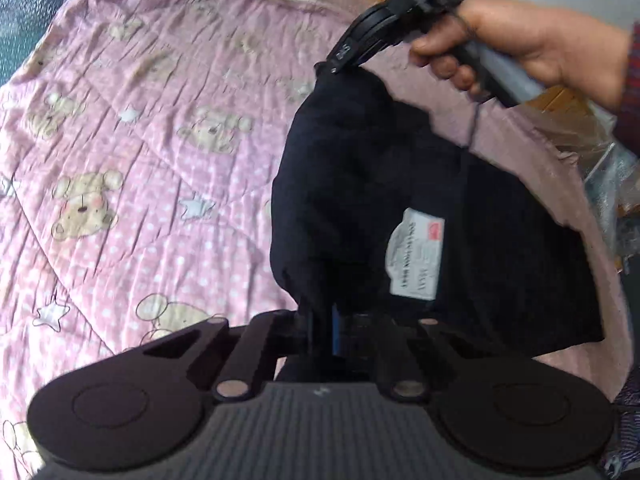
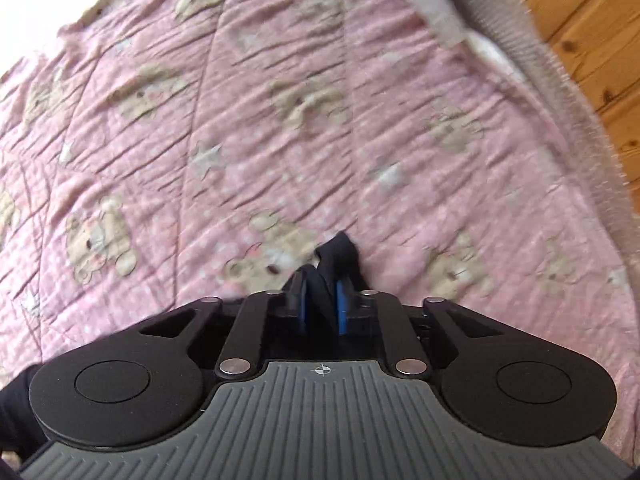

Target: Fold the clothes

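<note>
With both claws pinched tight on a dark navy cloth garment (image 1: 360, 200), the left gripper (image 1: 320, 328) and right gripper (image 2: 322, 300) lift one edge above the pink bear-print quilt (image 1: 140, 140); mid-fold, next likely carrying that edge across evenly.

— What sort of place is this looking like to you?

— A home, a bedroom. A bed (image 2: 532, 60) is filling both views, and a pink quilt (image 1: 132, 128) printed with teddy bears, white stars and dots is lying spread and creased across it.

— Anything beyond the bedding?

— Past the bed's far right edge, warm knotty wooden boards (image 2: 592, 40) are showing in the right wrist view. A grey textured border (image 2: 500, 8) is running along that same edge. At the right edge in the left wrist view, some crinkled clear plastic wrapping (image 1: 600, 148) is lying, too blurred to identify.
</note>
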`<move>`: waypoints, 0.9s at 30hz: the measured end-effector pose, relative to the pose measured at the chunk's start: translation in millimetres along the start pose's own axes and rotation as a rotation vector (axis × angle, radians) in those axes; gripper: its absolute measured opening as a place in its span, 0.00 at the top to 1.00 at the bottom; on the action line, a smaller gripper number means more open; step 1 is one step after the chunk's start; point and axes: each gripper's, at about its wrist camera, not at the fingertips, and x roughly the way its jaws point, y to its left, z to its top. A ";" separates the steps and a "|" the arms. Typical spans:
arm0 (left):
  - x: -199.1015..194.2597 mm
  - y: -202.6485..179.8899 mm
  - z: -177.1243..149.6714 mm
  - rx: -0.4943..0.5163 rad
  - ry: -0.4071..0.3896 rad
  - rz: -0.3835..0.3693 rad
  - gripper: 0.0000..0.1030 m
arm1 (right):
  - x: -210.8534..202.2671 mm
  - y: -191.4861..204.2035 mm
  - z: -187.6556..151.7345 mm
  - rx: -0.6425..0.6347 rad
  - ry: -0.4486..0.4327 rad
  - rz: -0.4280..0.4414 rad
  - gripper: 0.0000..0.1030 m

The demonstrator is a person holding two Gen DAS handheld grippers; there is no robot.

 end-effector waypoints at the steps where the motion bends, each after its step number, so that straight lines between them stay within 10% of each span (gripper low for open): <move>1: -9.3 -6.6 -0.3 0.010 -0.018 -0.016 0.93 | -12.1 -11.2 2.6 0.052 -0.034 -0.025 0.95; 10: 8.9 3.2 -18.0 0.012 0.041 0.008 0.93 | -16.1 -68.9 2.7 0.298 -0.083 -0.107 0.97; 12: 3.9 2.0 -17.0 0.031 0.025 -0.012 0.93 | -16.4 -37.3 15.3 0.200 -0.055 -0.023 0.76; 13: 2.6 0.0 -16.3 0.046 0.018 -0.018 0.93 | -16.5 -21.4 21.6 0.151 -0.040 0.019 0.39; 15: 1.8 -12.6 -14.1 0.110 0.002 -0.029 0.93 | -15.3 10.0 33.6 0.048 -0.007 0.095 0.12; 19: -4.0 -40.8 -12.4 0.219 -0.048 -0.065 0.93 | 34.9 49.7 31.8 -0.224 0.232 0.001 0.37; 21: -5.1 -49.8 -15.6 0.242 -0.058 -0.064 0.93 | 30.7 36.9 38.0 -0.202 0.260 0.022 0.91; 27: -5.8 -59.4 -23.2 0.217 -0.076 -0.070 0.93 | -18.0 -11.1 49.3 -0.086 0.075 -0.156 1.00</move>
